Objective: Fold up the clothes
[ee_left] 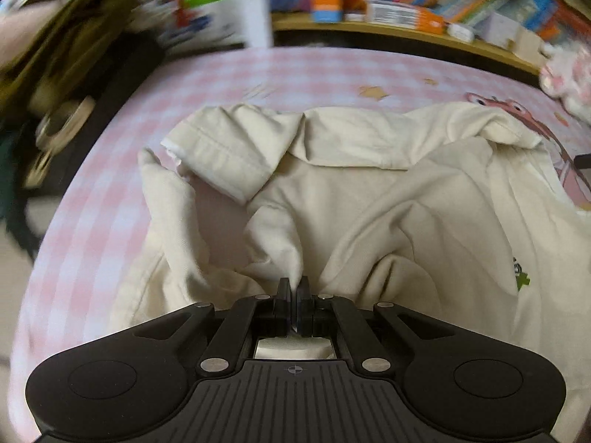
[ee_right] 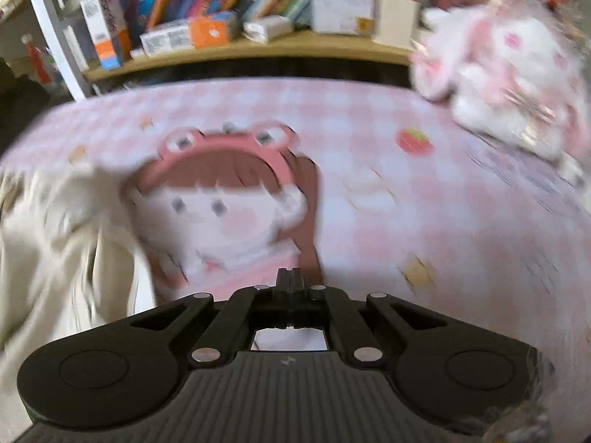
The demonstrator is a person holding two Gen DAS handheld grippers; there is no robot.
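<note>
The left gripper point(ee_left: 294, 283) sits low in the centre of its view, jaws pinched tight on a peak of the cream shirt point(ee_left: 369, 199), and you can see the fabric bunched up right between the black fingers. That shirt lies crumpled across the pink checked bedsheet point(ee_left: 122, 170), filling the middle and right of the frame, one sleeve point(ee_left: 229, 147) folded over at the upper left, a small green print point(ee_left: 521, 277) at the right edge. In the right wrist view, heavily blurred, the right gripper point(ee_right: 290, 275) is closed with nothing visible between its fingers, over a cartoon frog-hood figure point(ee_right: 225, 192) printed on the sheet. The shirt spills down the left side there. A pink plush toy point(ee_right: 506, 85) sits upper right, with a bookshelf point(ee_right: 258, 46) along the top.
</note>
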